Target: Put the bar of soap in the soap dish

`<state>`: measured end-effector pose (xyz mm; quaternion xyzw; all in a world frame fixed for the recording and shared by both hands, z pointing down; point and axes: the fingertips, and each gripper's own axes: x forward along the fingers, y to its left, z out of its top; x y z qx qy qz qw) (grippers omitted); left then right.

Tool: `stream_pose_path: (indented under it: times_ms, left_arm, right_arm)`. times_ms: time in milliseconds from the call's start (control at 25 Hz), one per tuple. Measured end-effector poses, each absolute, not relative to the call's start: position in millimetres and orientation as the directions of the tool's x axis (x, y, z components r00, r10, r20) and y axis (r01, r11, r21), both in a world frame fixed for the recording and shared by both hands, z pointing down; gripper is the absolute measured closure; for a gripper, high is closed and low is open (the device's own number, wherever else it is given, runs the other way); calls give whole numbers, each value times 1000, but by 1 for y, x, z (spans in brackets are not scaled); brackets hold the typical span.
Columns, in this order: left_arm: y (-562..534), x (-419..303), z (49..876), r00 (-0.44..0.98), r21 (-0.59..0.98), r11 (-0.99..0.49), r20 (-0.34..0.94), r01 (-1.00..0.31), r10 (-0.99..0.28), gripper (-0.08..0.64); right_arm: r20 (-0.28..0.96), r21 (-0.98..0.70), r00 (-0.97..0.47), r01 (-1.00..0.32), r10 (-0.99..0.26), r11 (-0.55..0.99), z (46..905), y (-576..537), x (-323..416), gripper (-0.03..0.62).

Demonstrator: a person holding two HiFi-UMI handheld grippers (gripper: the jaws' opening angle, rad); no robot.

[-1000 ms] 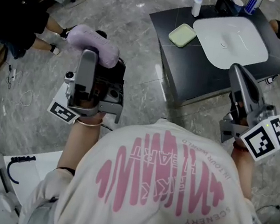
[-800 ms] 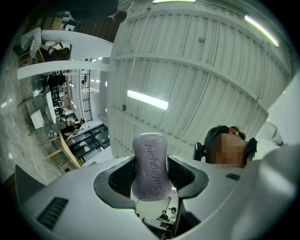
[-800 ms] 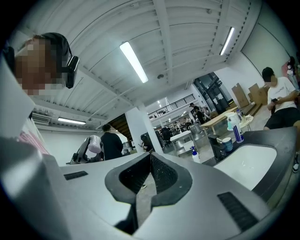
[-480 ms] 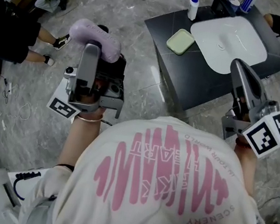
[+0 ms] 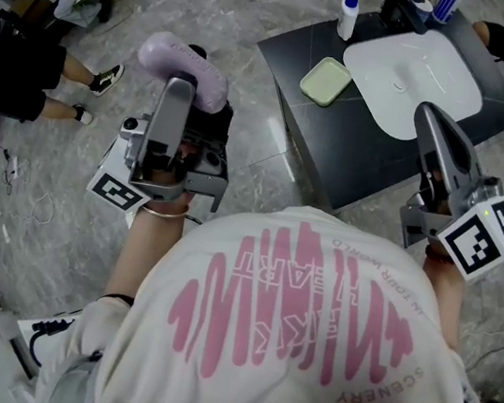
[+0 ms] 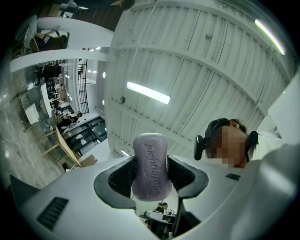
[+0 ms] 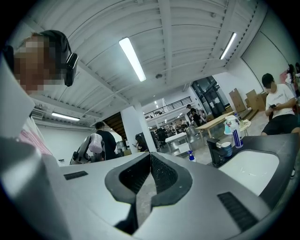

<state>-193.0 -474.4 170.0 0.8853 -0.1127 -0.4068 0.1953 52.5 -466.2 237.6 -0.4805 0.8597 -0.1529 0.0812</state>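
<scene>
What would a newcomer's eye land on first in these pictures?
First, the lilac Safeguard bar of soap, clamped between the jaws of the left tool at the head view's left. Next comes the pale green soap dish, empty, on the dark counter beside the white sink at upper right. The right tool, at the right, is shut on nothing.

Head camera over my shoulders, facing steeply down; sink point(image 5: 415, 70) at 1 o'clock. Camera on my left gripper point(image 6: 151, 171) tilts up at ceiling point(image 6: 197, 56), jaws close. Right gripper point(image 7: 150, 176) camera less tilted, shares sink.
</scene>
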Motion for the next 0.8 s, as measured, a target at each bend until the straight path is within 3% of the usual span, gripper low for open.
stream_pose_path:
  times_ms: [240,800]
  left_arm:
    - [-485,-195,183,633,464,-885,-675,-34,-378,347]
    - [-527,-129,261,736,553,-815,-479,-171,-479,348]
  right_arm:
    - [49,-335,-512,-817,-857,469,244,-466,52,575]
    - [129,-370,-503,-824,-855,429,280,-479,90,575]
